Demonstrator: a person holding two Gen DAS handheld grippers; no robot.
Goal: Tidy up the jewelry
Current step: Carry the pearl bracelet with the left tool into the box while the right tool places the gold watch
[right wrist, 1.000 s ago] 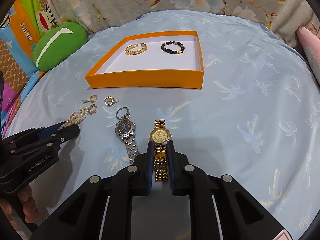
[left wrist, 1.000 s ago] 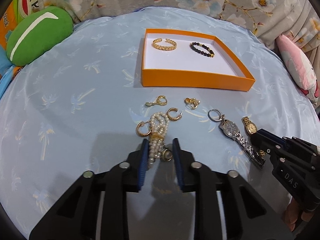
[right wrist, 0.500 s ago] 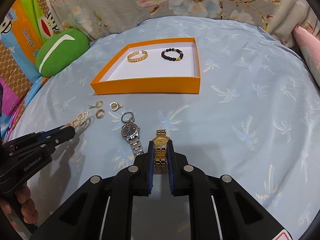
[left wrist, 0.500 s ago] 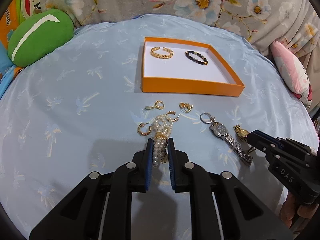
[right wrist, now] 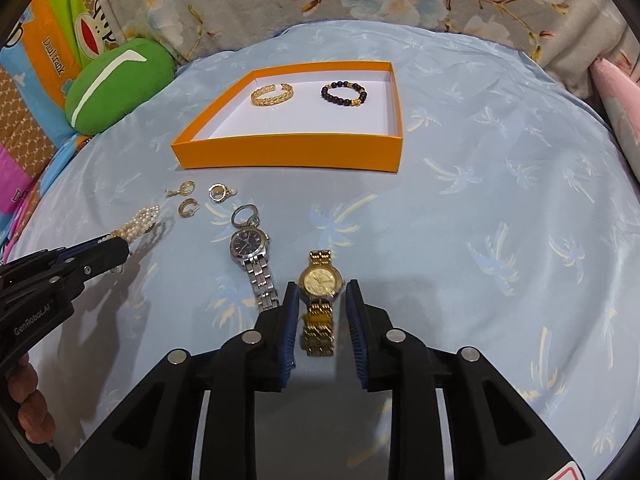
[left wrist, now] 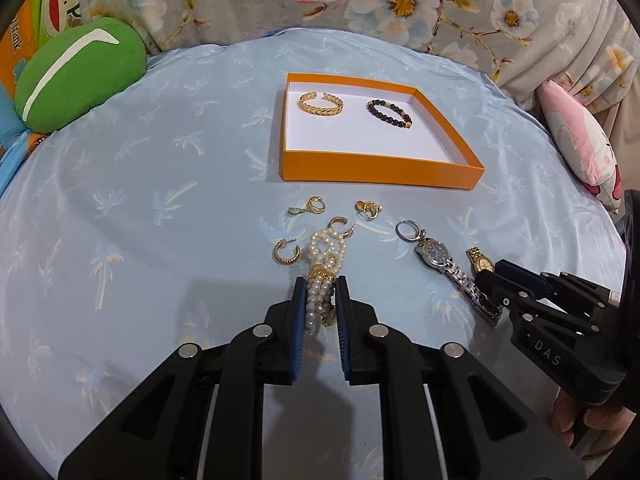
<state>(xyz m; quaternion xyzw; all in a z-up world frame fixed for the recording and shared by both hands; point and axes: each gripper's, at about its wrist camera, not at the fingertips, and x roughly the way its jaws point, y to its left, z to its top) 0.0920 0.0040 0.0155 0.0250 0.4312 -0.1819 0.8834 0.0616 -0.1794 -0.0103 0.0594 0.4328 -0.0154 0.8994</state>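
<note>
The left tool (left wrist: pixel 319 292) is clamped on the pearl bracelet (left wrist: pixel 322 268), its blue pads pressing the strands just behind the gold clasp, while the looped end of the pearls lies ahead of the tips on the pale blue palm-print cloth (left wrist: pixel 160 200). The right tool (right wrist: pixel 322 300) has just been opening: its jaws now stand apart on either side of the gold watch (right wrist: pixel 320 280), whose band runs back between them with a gap showing on both sides, so the pads no longer press it.

Just left of the gold watch lies the silver watch (right wrist: pixel 249 245) with a dark dial, and a silver ring (right wrist: pixel 244 213) sits at its far end. Around the pearls lie four small gold earrings: a ribbed hoop (left wrist: pixel 286 251) to their left, a hoop (left wrist: pixel 340 225) touching the pearl loop, a drop earring (left wrist: pixel 310 205) farther out and a clustered earring (left wrist: pixel 368 209) to the right of that.

Beyond them stands the orange tray (left wrist: pixel 380 168) with a white floor, holding a gold leaf-pattern cuff (left wrist: pixel 321 103) and, beside it and apart, a dark beaded bracelet (left wrist: pixel 390 113). A green cushion (left wrist: pixel 76 72) rests at the far left edge of the cloth.
</note>
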